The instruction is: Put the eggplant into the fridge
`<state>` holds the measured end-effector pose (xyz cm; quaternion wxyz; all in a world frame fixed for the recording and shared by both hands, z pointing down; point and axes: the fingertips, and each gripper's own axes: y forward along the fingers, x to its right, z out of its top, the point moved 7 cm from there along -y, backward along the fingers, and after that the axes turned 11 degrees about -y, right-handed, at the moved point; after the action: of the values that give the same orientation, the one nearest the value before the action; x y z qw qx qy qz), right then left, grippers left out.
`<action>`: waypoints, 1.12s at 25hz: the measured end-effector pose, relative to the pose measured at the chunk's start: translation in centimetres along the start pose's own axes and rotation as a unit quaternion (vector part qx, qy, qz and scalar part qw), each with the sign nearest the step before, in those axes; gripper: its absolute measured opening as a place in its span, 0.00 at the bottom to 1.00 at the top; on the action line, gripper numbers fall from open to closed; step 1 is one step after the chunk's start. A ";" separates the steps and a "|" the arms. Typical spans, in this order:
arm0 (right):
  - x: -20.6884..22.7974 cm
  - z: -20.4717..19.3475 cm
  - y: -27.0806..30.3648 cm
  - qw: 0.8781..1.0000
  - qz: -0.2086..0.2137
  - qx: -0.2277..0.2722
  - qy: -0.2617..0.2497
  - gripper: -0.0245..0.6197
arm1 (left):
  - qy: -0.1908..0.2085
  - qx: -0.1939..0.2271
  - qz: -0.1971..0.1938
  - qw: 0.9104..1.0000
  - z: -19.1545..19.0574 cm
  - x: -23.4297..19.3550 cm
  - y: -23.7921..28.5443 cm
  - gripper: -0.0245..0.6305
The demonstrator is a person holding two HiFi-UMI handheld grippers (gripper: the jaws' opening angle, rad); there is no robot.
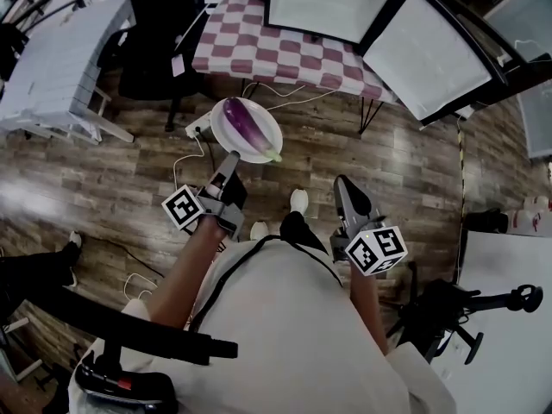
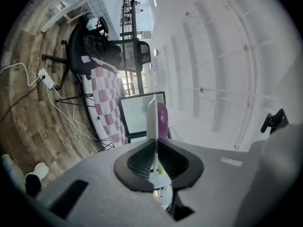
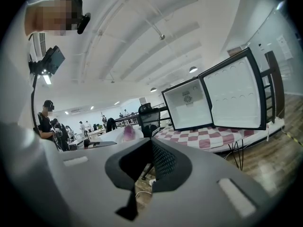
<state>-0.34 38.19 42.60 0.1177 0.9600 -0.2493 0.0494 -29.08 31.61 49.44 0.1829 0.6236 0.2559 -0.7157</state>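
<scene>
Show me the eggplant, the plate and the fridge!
eggplant (image 1: 248, 124): head view, purple middle.
plate (image 1: 219, 131): head view, bare left rim.
fridge (image 1: 332, 3): head view, white panel.

fridge (image 1: 332, 3) cut off, eggplant (image 2: 162, 119) half behind plate (image 2: 152, 117)

The eggplant (image 1: 247, 121) is glossy purple with a green stem, on a white plate (image 1: 226, 141). The table (image 1: 259, 46) wears pink-and-white checks. The fridge (image 1: 440, 54) is white inside with black edges. The floor (image 1: 112, 188) is brown wood-grain. The left claw (image 1: 231, 158) and right claw (image 1: 342, 182) are dark grey, their cubes patterned in black-and-white squares.
</scene>
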 end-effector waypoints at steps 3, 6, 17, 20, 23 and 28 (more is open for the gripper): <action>1.4 0.1 0.7 1.000 0.003 -0.002 0.002 0.05 | 0.004 -0.001 0.001 1.000 0.0 -0.2 1.6 0.08; 3.2 0.3 1.8 1.000 0.007 -0.006 0.000 0.05 | 0.006 0.000 0.002 1.000 0.1 -0.5 3.4 0.08; 11.4 3.4 7.3 0.999 0.035 -0.011 -0.011 0.05 | 0.012 0.016 0.002 1.000 0.8 -0.8 11.8 0.08; 13.3 4.3 8.6 0.999 0.046 -0.008 -0.012 0.05 | 0.011 0.025 0.000 1.000 0.8 -0.7 14.0 0.08; 15.2 5.0 9.4 0.998 0.057 -0.005 -0.012 0.05 | 0.017 0.031 0.000 0.999 0.6 -0.6 16.1 0.08; 18.8 5.2 10.3 0.998 0.066 -0.010 -0.009 0.05 | 0.021 0.037 -0.001 0.999 -0.4 -0.7 19.2 0.08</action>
<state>11.20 19.37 42.50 0.1211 0.9405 -0.3140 0.0461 -17.51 16.36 47.47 0.1537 0.6445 0.2338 -0.7116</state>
